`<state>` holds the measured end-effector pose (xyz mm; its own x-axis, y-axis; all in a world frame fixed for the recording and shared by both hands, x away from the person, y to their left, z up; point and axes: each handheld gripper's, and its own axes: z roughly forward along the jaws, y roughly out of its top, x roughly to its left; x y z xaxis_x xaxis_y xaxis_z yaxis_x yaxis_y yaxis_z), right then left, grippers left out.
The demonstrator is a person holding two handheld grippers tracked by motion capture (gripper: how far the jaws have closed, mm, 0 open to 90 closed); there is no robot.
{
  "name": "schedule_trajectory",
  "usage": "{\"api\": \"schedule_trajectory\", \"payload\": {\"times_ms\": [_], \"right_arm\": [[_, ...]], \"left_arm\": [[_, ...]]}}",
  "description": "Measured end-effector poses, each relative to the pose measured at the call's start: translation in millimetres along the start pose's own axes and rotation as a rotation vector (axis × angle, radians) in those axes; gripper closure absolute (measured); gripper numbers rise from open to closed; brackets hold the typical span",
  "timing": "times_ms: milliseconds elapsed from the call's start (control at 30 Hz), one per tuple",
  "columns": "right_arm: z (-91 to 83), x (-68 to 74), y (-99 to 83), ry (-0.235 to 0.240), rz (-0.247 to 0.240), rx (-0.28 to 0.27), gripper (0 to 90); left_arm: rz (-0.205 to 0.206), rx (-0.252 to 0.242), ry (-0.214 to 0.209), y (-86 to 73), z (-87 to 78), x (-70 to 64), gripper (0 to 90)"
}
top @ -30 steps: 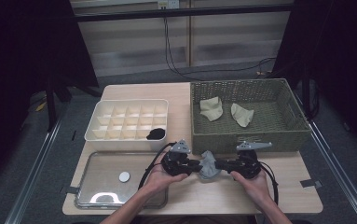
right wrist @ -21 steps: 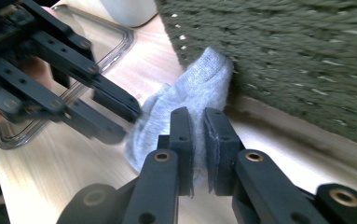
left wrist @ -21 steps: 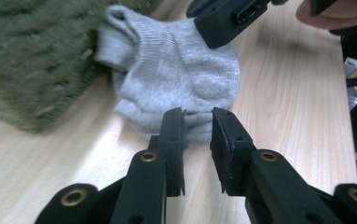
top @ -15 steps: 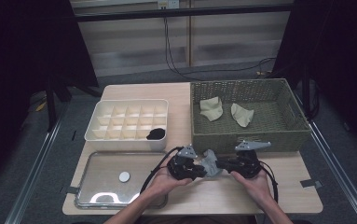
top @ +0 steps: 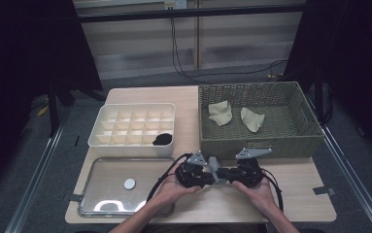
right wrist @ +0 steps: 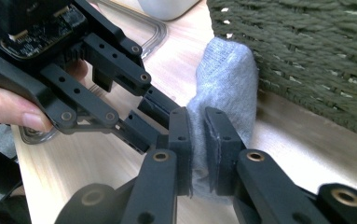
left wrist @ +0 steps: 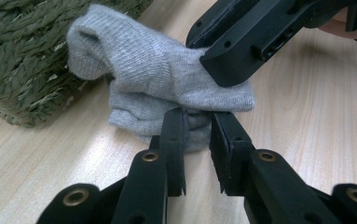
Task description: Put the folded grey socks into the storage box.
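- Tray [top: 125, 201] near left, one small disc on it; box [top: 134, 127] behind, one black sock [top: 162, 139] filed in a near cell.
- Left gripper [left wrist: 197, 135] pinches the grey sock's [left wrist: 167, 88] near edge, jaws almost closed on cloth.
- Right gripper [right wrist: 198, 142] clamps the same sock mid-table, just before the basket [top: 259, 141].
- Folding looks underway, stowing remains; two beige socks [top: 221, 112] wait in the basket.
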<state>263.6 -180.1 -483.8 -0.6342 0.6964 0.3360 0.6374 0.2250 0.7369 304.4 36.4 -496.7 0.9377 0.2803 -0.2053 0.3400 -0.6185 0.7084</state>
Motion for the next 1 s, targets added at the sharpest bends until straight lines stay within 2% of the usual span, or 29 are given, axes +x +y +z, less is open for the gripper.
{"api": "schedule_trajectory", "payload": {"times_ms": [167,300,400,433,533,633,700,800,900,1000], "right_arm": [[2.9,1.6,-2.4,-0.005,-0.003,0.018,82.7],[8.8,4.9,-6.3,-0.012,-0.011,0.042,82.9],[10.2,6.8,-7.3,-0.01,-0.024,0.046,82.9],[11.6,8.8,-8.1,-0.011,-0.035,0.049,82.9],[14.4,11.6,-9.8,-0.002,-0.042,0.048,83.0],[15.8,17.3,-10.0,-0.028,-0.086,0.056,83.0],[17.6,20.0,-11.0,-0.023,-0.107,0.054,83.0],[18.6,22.4,-11.6,-0.02,-0.118,0.058,83.0],[19.1,23.3,-12.4,-0.015,-0.127,0.058,83.0],[19.1,22.2,-12.3,-0.007,-0.126,0.057,83.0]], "left_arm": [[-0.006,0.016,0.0,-0.6,-2.5,2.7,75.0],[-0.029,0.008,0.005,-2.9,-10.2,8.5,73.9],[-0.077,-0.05,0.007,-0.3,-23.2,15.0,73.2],[-0.072,-0.055,0.01,1.3,-25.9,16.2,71.5],[-0.087,-0.113,0.003,8.0,-34.5,18.3,63.7],[-0.099,-0.112,0.001,12.2,-33.8,19.3,52.3],[-0.11,-0.127,-0.003,15.4,-32.7,21.2,48.3],[-0.134,-0.135,-0.006,17.0,-30.5,27.5,45.4],[-0.149,-0.101,0.016,12.3,-23.1,32.1,45.3],[-0.179,-0.077,0.019,6.0,-17.2,35.8,46.7]]}}
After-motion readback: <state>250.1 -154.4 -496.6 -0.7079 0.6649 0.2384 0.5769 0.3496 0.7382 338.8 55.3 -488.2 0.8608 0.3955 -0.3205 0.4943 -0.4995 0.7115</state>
